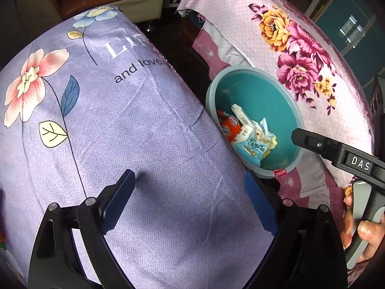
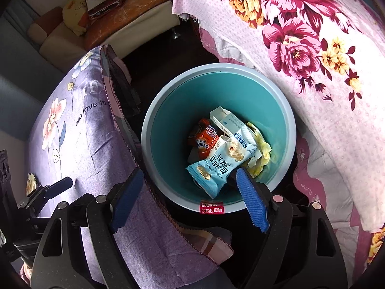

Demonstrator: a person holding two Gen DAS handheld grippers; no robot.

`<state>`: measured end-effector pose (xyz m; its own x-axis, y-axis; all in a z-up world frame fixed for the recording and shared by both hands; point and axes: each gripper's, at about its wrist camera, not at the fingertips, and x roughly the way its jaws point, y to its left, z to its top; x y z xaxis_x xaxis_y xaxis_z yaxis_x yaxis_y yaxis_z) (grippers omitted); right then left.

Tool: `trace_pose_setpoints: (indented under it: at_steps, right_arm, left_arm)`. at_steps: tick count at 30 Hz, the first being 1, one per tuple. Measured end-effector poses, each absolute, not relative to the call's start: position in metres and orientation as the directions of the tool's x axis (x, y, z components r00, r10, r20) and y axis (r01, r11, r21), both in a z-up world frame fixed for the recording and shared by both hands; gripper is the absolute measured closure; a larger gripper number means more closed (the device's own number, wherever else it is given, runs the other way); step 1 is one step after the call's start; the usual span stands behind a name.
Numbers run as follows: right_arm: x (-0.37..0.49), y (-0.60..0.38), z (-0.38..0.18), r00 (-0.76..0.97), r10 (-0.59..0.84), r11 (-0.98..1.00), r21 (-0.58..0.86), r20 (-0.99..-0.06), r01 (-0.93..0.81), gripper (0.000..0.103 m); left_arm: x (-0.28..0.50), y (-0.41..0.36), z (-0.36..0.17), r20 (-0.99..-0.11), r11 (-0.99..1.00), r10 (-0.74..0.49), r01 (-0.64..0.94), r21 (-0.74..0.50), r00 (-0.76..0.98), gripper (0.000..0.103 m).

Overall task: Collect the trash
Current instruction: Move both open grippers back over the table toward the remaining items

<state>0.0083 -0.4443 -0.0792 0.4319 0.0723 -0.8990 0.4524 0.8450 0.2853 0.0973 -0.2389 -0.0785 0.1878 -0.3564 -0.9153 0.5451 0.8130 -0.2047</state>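
A round bin with a teal inside and a pale rim (image 2: 216, 68) stands in the gap between two cloth-covered surfaces. In it lie a light blue snack packet (image 2: 216, 168), an orange packet (image 2: 204, 142), a white carton (image 2: 223, 120) and crumpled yellow paper (image 2: 262, 149). My right gripper (image 2: 190, 198) hangs open over the bin's near rim, nothing pressed between its blue pads. My left gripper (image 1: 190, 201) is open and empty above the purple cloth (image 1: 96, 125), left of the bin (image 1: 252, 91). A small crumpled pale scrap (image 2: 30, 180) lies on that cloth.
Pink floral bedding (image 2: 312, 48) rises right of the bin and purple flowered cloth (image 2: 79, 132) lies to its left. A sofa with cushions (image 2: 96, 12) stands behind. A hand (image 1: 361, 226) grips the right tool's handle at the left wrist view's right edge.
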Motion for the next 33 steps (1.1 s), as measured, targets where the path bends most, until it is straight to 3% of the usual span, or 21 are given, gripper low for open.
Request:
trace_pose_setpoints:
  at_steps: [16,33]
  right_arm:
    - [0.044,-0.339,-0.056,0.395,0.119,0.933,0.238,-0.911,0.270,0.026]
    - [0.109,-0.133,-0.042,0.288,0.224,0.972,0.189,-0.931,-0.142,0.026]
  left_arm:
    - [0.096,-0.116,-0.065,-0.897,0.887,-0.353,0.400,-0.231,0.265,0.011]
    - [0.085,0.109,-0.049,-0.867,0.955,-0.292,0.072,-0.288,0.405,0.011]
